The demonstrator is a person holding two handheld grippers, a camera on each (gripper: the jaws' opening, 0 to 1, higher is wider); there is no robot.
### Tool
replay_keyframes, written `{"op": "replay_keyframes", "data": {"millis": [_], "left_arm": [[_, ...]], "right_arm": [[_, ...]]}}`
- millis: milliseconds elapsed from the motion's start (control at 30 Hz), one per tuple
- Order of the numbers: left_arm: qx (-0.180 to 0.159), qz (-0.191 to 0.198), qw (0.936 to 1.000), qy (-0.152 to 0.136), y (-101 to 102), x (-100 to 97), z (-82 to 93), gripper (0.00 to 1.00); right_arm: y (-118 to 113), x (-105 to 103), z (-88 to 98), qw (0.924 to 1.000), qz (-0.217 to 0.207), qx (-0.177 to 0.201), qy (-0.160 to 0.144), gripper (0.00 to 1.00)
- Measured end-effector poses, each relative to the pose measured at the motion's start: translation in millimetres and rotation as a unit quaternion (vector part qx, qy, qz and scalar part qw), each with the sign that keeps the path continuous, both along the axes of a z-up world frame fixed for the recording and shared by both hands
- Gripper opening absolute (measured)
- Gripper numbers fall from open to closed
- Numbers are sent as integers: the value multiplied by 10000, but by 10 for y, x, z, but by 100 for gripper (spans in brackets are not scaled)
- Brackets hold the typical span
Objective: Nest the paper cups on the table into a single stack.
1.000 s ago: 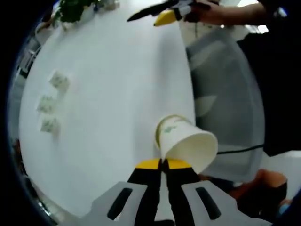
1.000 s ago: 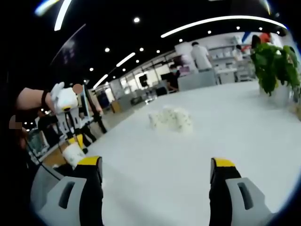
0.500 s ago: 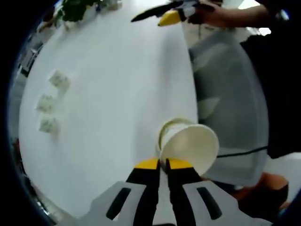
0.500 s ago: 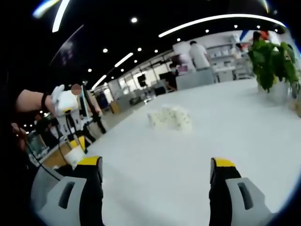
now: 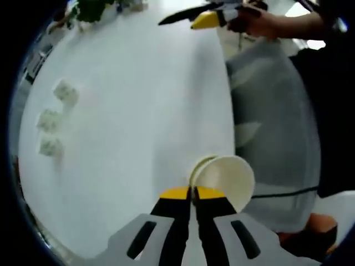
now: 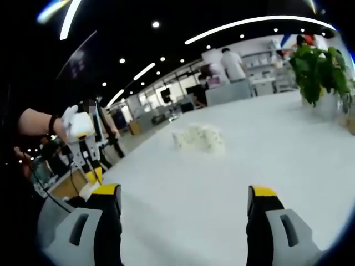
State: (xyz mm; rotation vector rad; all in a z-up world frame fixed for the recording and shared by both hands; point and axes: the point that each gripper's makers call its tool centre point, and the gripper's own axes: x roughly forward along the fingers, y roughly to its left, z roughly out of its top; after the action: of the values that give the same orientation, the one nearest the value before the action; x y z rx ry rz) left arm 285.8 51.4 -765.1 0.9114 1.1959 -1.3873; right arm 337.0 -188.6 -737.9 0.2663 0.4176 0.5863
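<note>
My left gripper (image 5: pixel 191 194) is shut on the rim of a white paper cup (image 5: pixel 224 176), which is tilted so its pale round end faces the camera, above the table's near edge. Three more paper cups (image 5: pixel 51 119) lie grouped at the far left of the white table (image 5: pixel 138 100); the right gripper view shows them as a pale cluster (image 6: pixel 199 137) mid-table. My right gripper (image 6: pixel 183 194) stands open over the table with nothing between its fingers. It appears in the left gripper view (image 5: pixel 188 16) at the top, held by a hand. The left gripper (image 6: pixel 93 176) hangs at the left, in a gloved hand.
A potted green plant (image 6: pixel 321 69) stands at the table's far end, also seen as a plant (image 5: pixel 91 8) at the top left. A grey chair (image 5: pixel 272 111) sits beside the table's right edge. People stand in the background office.
The held cup has tipped further, so its round end now faces the left camera more squarely. In the right gripper view the left gripper has dropped a little lower.
</note>
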Motion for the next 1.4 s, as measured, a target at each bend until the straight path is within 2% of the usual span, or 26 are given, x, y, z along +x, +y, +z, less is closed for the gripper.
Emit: {"op": "replay_keyframes", "data": {"millis": [67,267,533,667,767,867,900,967,1033,1167,1267,1300,1400], "left_arm": [[82,-40,9999,-65,14,10,9,1],[5,-25,9999,-106,3,20,103,3],[23,84,9998,-168,126,44,125,2],[-108,202,9995,-225,151,66,143,1],[-201,135,9992,-310,211,95,157,0],[-553,63,9979,-326,191,120,214,0],[-656,311,9964,-447,177,187,231,0],[-874,583,9934,-450,144,228,269,0],[-1039,686,9912,-449,122,243,310,0],[-1430,1051,9825,-559,91,331,375,1],[-1903,1429,9692,-638,63,417,412,3],[-1970,1586,9652,-668,69,445,413,5],[-2455,1975,9465,-698,35,500,451,11]], "right_arm": [[-9,2,-2,10000,-8,4,-3,92],[-10,22,-1,10000,-12,26,4,92],[64,54,29,10000,55,1,-35,92],[93,58,29,9999,113,-36,-10,92],[100,79,73,9999,132,-57,-37,92],[99,90,101,9999,143,-87,-44,92],[104,94,118,9998,151,-108,-60,92],[111,90,136,9997,169,-135,-68,92],[115,86,137,9997,183,-149,-64,92],[122,72,147,9996,201,-187,-50,92],[130,67,160,9995,214,-211,-49,92],[132,62,169,9995,219,-214,-49,92],[140,43,209,9994,237,-244,-67,92]]}}
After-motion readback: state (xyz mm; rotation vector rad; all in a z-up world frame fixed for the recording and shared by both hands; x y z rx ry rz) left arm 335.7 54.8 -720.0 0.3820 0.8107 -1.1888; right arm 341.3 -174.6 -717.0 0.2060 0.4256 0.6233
